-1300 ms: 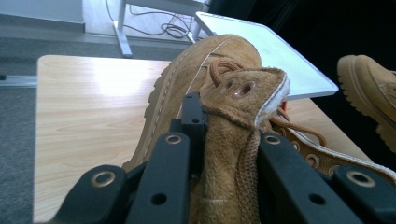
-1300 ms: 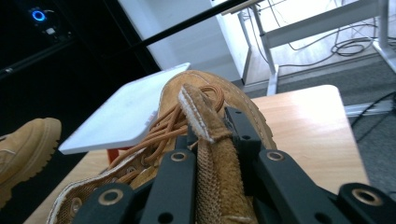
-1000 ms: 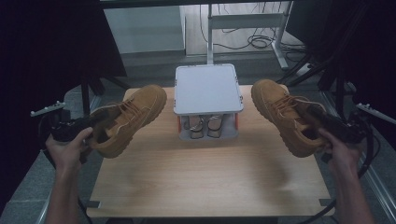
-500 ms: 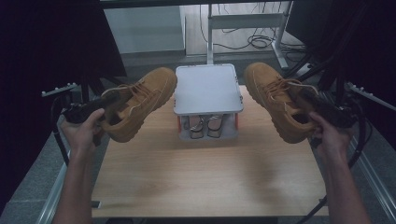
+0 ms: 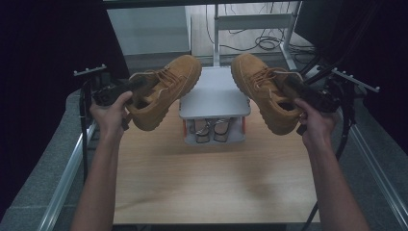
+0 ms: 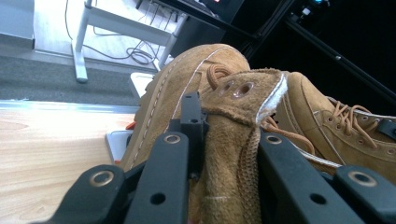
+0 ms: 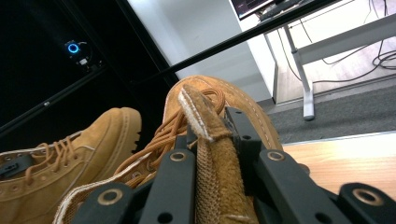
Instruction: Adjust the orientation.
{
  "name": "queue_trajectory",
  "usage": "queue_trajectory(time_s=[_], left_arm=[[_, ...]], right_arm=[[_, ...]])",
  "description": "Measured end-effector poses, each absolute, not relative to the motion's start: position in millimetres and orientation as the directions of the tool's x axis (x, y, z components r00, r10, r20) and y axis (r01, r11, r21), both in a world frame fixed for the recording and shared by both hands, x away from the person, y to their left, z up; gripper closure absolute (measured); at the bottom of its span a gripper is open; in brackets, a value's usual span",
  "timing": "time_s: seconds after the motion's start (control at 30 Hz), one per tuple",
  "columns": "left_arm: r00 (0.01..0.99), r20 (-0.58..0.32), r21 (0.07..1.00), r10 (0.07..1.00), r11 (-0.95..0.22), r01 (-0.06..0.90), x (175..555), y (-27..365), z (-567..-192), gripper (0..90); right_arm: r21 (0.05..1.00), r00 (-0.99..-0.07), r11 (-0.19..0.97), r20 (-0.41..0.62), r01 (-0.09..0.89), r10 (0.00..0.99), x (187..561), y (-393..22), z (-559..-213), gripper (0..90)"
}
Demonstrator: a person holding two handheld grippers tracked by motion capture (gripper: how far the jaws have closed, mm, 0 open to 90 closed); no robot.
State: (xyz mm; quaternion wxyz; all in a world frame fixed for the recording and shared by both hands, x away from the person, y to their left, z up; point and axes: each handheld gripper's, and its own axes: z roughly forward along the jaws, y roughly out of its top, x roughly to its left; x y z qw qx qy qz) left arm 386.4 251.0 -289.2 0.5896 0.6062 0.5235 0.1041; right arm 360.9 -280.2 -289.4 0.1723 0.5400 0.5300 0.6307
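Two tan boots held up over the tabletop, one in each gripper.

The left gripper [image 5: 126, 90] has its fingers [image 6: 161, 186] clamped on the collar of the left boot [image 5: 163, 89]; the suede collar sits squeezed between the fingers, with the toe pointing away beyond their tips. The right gripper [image 5: 299, 91] grips the right boot [image 5: 264, 89] the same way, its fingers [image 7: 170, 186] pressed on either side of the heel tab and collar, the laces just past the fingertips. Compared with a second ago, both boots are higher and closer together, now flanking the grey box [image 5: 214, 98] on the tabletop [image 5: 211, 183] rather than hanging out beyond its sides. No brand, label or writing can be read on either boot or on the box.
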Motion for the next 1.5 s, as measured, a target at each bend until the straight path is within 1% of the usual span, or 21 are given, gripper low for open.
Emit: queue_trajectory(time_s=[0.13, 0.23, 0.5, 0.6, 0.73, 0.9, 1.2, 1.3, 1.37, 1.5], left_arm=[[0.429, -0.488, 0.823, 0.760, 0.238, 0.515, 395, 240, -288, 79.2], [0.422, -0.513, 0.810, 0.748, 0.259, 0.527, 403, 235, -290, 79.1], [0.381, -0.546, 0.788, 0.746, 0.303, 0.536, 422, 224, -292, 79.1], [0.366, -0.564, 0.774, 0.740, 0.319, 0.547, 434, 218, -292, 79.1], [0.358, -0.580, 0.757, 0.732, 0.322, 0.568, 447, 211, -293, 79.0], [0.340, -0.617, 0.727, 0.710, 0.349, 0.591, 458, 211, -296, 78.9], [0.335, -0.623, 0.721, 0.707, 0.352, 0.598, 468, 208, -292, 78.6], [0.328, -0.620, 0.718, 0.712, 0.347, 0.603, 470, 207, -293, 78.6], [0.323, -0.615, 0.717, 0.720, 0.339, 0.609, 472, 206, -296, 78.5], [0.310, -0.632, 0.699, 0.710, 0.349, 0.625, 478, 205, -299, 77.9]], right_arm=[[0.850, -0.353, -0.386, 0.506, 0.358, 0.787, 371, -270, -291, 80.6], [0.837, -0.339, -0.400, 0.524, 0.372, 0.781, 379, -262, -292, 80.6], [0.815, -0.306, -0.425, 0.552, 0.393, 0.776, 399, -245, -293, 80.5], [0.797, -0.278, -0.452, 0.576, 0.401, 0.769, 409, -235, -291, 80.5], [0.805, -0.275, -0.435, 0.560, 0.402, 0.782, 423, -220, -288, 80.5], [0.786, -0.266, -0.444, 0.580, 0.430, 0.770, 442, -213, -287, 80.4], [0.781, -0.256, -0.438, 0.580, 0.445, 0.773, 460, -206, -279, 80.4], [0.760, -0.247, -0.457, 0.605, 0.462, 0.757, 464, -205, -282, 80.4], [0.757, -0.241, -0.452, 0.604, 0.473, 0.760, 467, -203, -286, 80.4], [0.743, -0.223, -0.448, 0.609, 0.498, 0.761, 476, -201, -292, 80.2]])
